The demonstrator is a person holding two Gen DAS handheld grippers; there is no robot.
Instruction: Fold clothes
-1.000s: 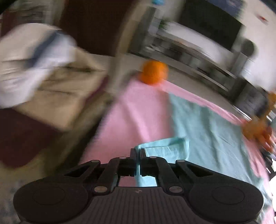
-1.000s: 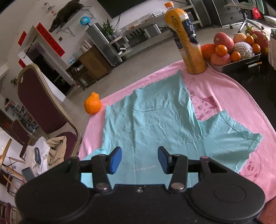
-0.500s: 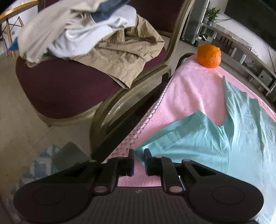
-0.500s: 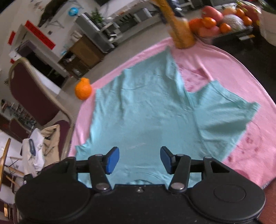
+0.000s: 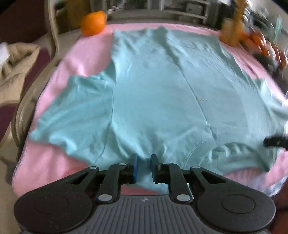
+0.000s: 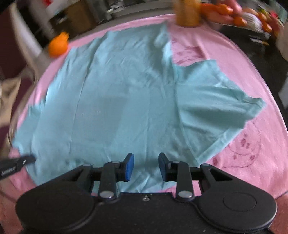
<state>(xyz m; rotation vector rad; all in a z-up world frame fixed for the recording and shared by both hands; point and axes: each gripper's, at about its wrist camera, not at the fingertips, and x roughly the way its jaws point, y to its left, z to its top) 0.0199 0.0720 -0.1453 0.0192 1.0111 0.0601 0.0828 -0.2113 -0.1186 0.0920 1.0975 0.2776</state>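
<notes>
A light teal T-shirt point(image 5: 158, 93) lies spread flat on a pink cloth point(image 5: 86, 52) over the table, both sleeves out and the collar toward me. It also shows in the right wrist view point(image 6: 115, 100). My left gripper point(image 5: 143, 168) is open by a narrow gap, its fingers over the near shoulder edge left of the collar. My right gripper point(image 6: 146, 166) is open and empty over the near shoulder edge on the right side. Both views are blurred.
An orange fruit point(image 5: 93, 22) sits at the far left corner of the cloth. A juice bottle point(image 6: 188, 12) and a tray of fruit point(image 6: 239, 17) stand at the far right. A chair with heaped clothes point(image 5: 16, 59) stands to the left.
My left gripper let go of the left sleeve, opened slightly and swung right to the near shoulder edge by the collar. The sleeve now lies flat. My right gripper dropped closer to the shirt.
</notes>
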